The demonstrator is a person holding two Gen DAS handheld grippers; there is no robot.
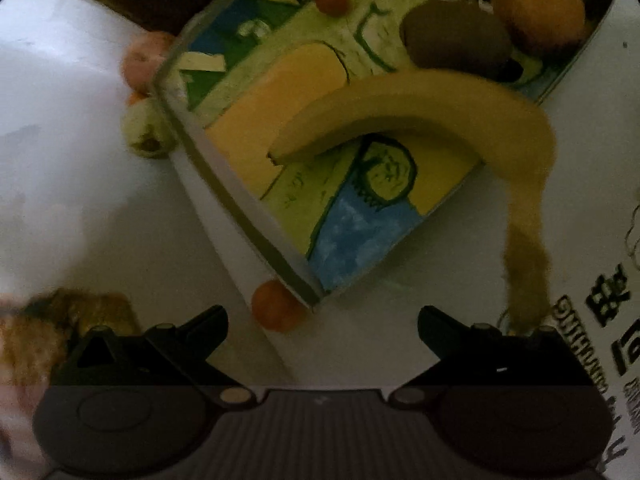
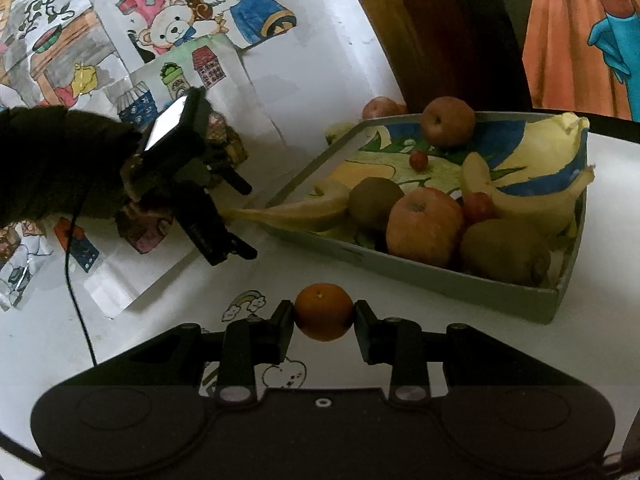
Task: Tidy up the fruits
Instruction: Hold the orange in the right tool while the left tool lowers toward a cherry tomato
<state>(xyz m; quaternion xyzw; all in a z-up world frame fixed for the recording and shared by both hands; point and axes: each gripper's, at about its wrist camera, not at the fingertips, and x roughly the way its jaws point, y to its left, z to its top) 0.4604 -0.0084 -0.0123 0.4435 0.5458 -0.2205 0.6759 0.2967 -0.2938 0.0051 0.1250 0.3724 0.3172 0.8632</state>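
Observation:
A yellow banana (image 1: 420,108) lies curved over the rim of a grey tray (image 1: 240,204) lined with a coloured drawing. Its stem reaches down beside one finger of my left gripper (image 1: 322,316), which is wide open with nothing between its fingers. In the right wrist view the left gripper (image 2: 244,218) stands at the tray's (image 2: 440,280) left corner, with the banana's (image 2: 288,214) stem end between its spread fingers. My right gripper (image 2: 324,318) is shut on a small orange (image 2: 324,312) above the white table, in front of the tray.
The tray holds apples (image 2: 424,224), kiwis (image 2: 504,248), a peeled banana (image 2: 536,200) and small red fruits (image 2: 418,159). Another small orange (image 1: 276,308) sits by the tray's corner. An apple (image 1: 140,64) and a green fruit (image 1: 144,132) lie outside it. Drawings (image 2: 192,12) cover the table's left.

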